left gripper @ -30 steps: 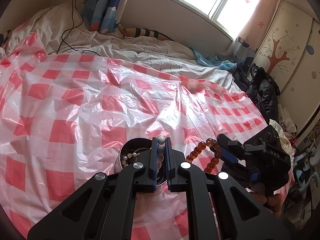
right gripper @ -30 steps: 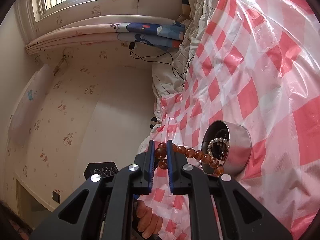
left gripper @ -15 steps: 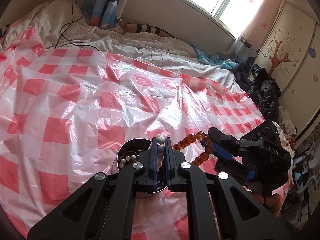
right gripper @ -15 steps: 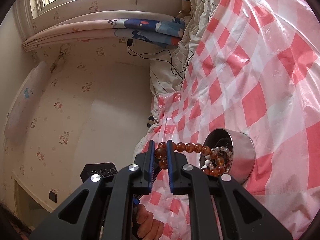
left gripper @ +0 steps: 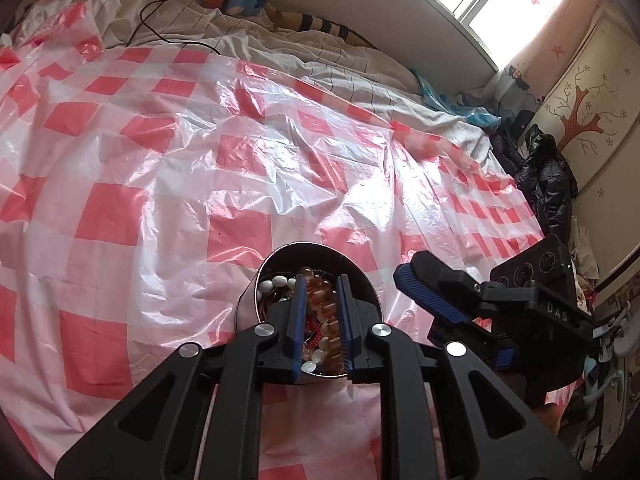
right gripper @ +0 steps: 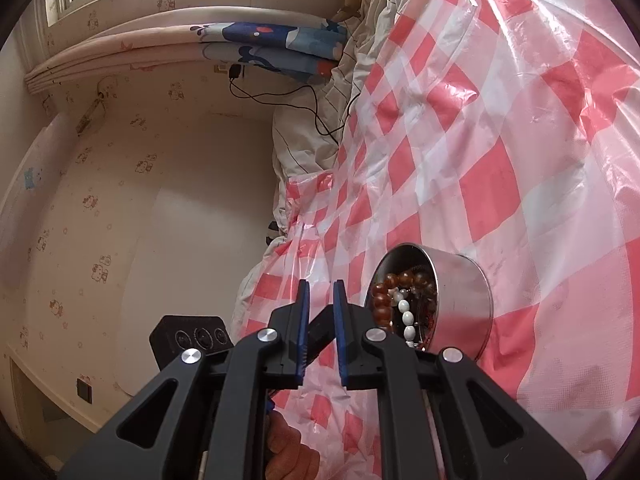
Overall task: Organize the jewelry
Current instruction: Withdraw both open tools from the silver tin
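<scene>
Now both parted and empty — left gripper [left gripper: 322, 292] directly over the jewelry-filled bowl [left gripper: 362, 280], right gripper [right gripper: 320, 300] just beside it.

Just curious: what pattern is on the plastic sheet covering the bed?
Red-and-white checks on the plastic sheet, clearest in the left wrist view.

Bare checked sheet [left gripper: 168, 184] around bowl [left gripper: 360, 276]; right gripper [left gripper: 430, 292] just beside.

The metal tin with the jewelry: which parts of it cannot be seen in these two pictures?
- Left wrist view: the left gripper covers the near rim of the metal tin and some beads.
- Right wrist view: the tin's wall hides its bottom; the right gripper cuts its lower edge.
- Either view: the tangled pieces cannot be counted.
</scene>
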Tool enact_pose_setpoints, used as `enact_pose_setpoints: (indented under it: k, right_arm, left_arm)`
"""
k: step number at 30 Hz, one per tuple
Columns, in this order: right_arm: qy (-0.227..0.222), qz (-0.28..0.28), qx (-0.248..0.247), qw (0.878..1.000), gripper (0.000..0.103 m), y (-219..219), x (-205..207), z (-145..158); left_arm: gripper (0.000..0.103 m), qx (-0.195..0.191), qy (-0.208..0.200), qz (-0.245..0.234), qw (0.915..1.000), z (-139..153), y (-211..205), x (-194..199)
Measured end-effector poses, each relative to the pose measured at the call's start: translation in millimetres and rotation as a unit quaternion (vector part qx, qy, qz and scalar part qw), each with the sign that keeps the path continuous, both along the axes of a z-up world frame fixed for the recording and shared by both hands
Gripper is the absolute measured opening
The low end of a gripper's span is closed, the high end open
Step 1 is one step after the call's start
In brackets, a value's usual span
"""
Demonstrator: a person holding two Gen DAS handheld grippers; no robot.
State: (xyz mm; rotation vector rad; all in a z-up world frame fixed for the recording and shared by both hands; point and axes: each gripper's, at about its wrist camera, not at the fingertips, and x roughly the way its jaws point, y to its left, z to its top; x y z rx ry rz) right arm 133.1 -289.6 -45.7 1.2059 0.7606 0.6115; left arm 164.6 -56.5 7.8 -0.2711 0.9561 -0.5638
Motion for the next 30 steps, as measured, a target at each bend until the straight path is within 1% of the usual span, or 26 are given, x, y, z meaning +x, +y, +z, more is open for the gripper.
enact_pose_setpoints:
  k: [2,5,8,9,10,11,12,13,14,15,16,17,18,19,21,23,24,26,27,29,30]
  right_arm:
    - [-0.001,0.005,-0.003,1.000,0.013,4,0,0]
    - [-0.001,0.005,-0.002,1.000,0.013,5,0,1]
    - [0.000,0.003,-0.002,1.000,0.014,3,-4,4]
    - [0.001,0.003,-0.010,1.000,0.018,2,-7,6]
    - [0.003,0.003,-0.028,1.000,0.023,3,-11,10]
    - [0.002,0.004,-0.051,0.999,0.025,4,-16,15]
    - [-0.001,0.004,-0.078,0.997,0.032,4,-22,22]
    - [-0.002,0.002,-0.111,0.994,0.042,6,-29,28]
    - [-0.004,0.001,-0.160,0.987,0.046,10,-37,36]
    - [-0.006,0.003,-0.219,0.976,0.049,16,-47,45]
    - [-0.008,0.005,-0.269,0.963,0.052,22,-55,50]
    - [-0.009,0.006,-0.332,0.943,0.056,30,-68,55]
    - [-0.009,0.006,-0.367,0.930,0.067,36,-79,57]
    - [-0.010,0.008,-0.397,0.918,0.073,41,-92,56]
    - [-0.003,0.012,-0.427,0.904,0.075,44,-114,50]
    - [0.018,0.006,-0.454,0.891,0.076,45,-129,43]
    - [0.024,0.001,-0.461,0.887,0.076,45,-134,40]
    - [0.031,-0.014,-0.473,0.880,0.077,44,-138,40]
    - [0.035,-0.021,-0.479,0.877,0.079,45,-138,42]
    - [0.034,-0.036,-0.484,0.874,0.082,48,-142,45]
    - [0.033,-0.040,-0.486,0.873,0.085,51,-143,46]
  left_arm:
    - [0.022,-0.010,0.002,0.010,0.9999,2,7,1]
    - [0.026,-0.017,0.001,0.023,0.9996,5,14,2]
    - [0.031,-0.008,-0.005,0.027,0.9996,7,15,0]
    - [0.032,-0.001,-0.010,0.027,0.9996,8,14,-3]
    - [0.034,0.009,-0.016,0.028,0.9994,9,13,-6]
    - [0.038,0.018,-0.023,0.029,0.9992,11,12,-10]
    - [0.040,0.029,-0.031,0.032,0.9986,13,11,-15]
    - [0.046,0.040,-0.040,0.036,0.9978,15,11,-21]
    - [0.052,0.053,-0.050,0.043,0.9964,17,12,-27]
    - [0.054,0.067,-0.059,0.050,0.9947,19,13,-33]
    - [0.058,0.083,-0.069,0.056,0.9926,21,14,-41]
    - [0.063,0.096,-0.076,0.059,0.9907,22,14,-47]
    - [0.066,0.110,-0.083,0.061,0.9886,24,15,-54]
    - [0.070,0.123,-0.091,0.066,0.9861,24,16,-62]
    - [0.076,0.145,-0.104,0.075,0.9811,24,18,-78]
    - [0.084,0.166,-0.116,0.086,0.9755,24,20,-95]
    - [0.086,0.175,-0.123,0.095,0.9722,23,21,-103]
    - [0.093,0.186,-0.135,0.109,0.9672,23,24,-117]
    - [0.095,0.190,-0.140,0.113,0.9651,23,25,-123]
    - [0.095,0.203,-0.153,0.107,0.9612,25,23,-131]
    - [0.095,0.210,-0.158,0.101,0.9596,25,22,-134]
